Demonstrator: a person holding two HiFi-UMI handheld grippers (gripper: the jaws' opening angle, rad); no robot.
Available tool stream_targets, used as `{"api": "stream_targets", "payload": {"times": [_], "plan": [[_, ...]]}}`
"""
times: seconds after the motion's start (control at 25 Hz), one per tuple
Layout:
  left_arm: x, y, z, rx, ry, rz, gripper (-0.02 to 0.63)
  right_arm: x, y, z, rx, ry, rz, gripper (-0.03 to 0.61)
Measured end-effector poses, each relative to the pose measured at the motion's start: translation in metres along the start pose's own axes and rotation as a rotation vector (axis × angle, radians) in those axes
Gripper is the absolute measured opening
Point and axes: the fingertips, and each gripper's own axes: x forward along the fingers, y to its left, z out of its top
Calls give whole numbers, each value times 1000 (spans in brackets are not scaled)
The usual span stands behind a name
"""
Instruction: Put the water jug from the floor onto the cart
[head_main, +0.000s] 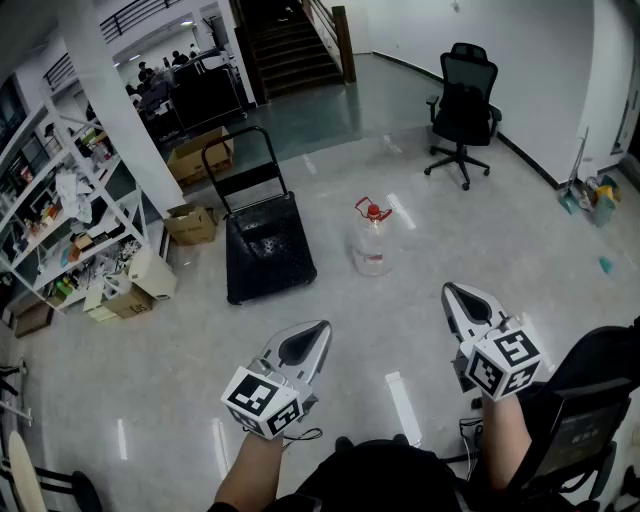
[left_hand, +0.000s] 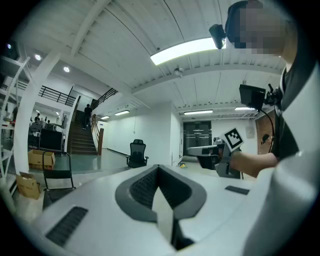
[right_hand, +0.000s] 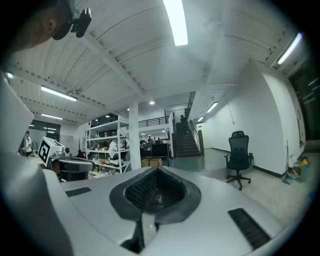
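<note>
A clear water jug (head_main: 371, 242) with a red cap and red handle stands upright on the grey floor, mid-room in the head view. Left of it is the black flat cart (head_main: 268, 256) with its upright push handle (head_main: 240, 160). My left gripper (head_main: 318, 327) is held low in front of me, shut and empty, well short of the jug. My right gripper (head_main: 450, 290) is also shut and empty, nearer the jug's right side but apart from it. Both gripper views look level across the room; the jug is out of them. In the left gripper view, the right gripper (left_hand: 192, 150) shows at right.
White shelving (head_main: 60, 225) with clutter lines the left wall, with cardboard boxes (head_main: 190, 222) on the floor beside it. A white pillar (head_main: 125, 110) stands behind the cart. A black office chair (head_main: 462, 112) stands at the far right; stairs (head_main: 290, 45) rise at the back.
</note>
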Motion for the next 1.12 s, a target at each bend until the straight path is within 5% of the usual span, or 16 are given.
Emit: {"api": "stream_targets", "payload": {"times": [1.12], "plan": [[-15,23,-6,-9,-18,-8,-6,25,17,10,24,-29,22,0]]}}
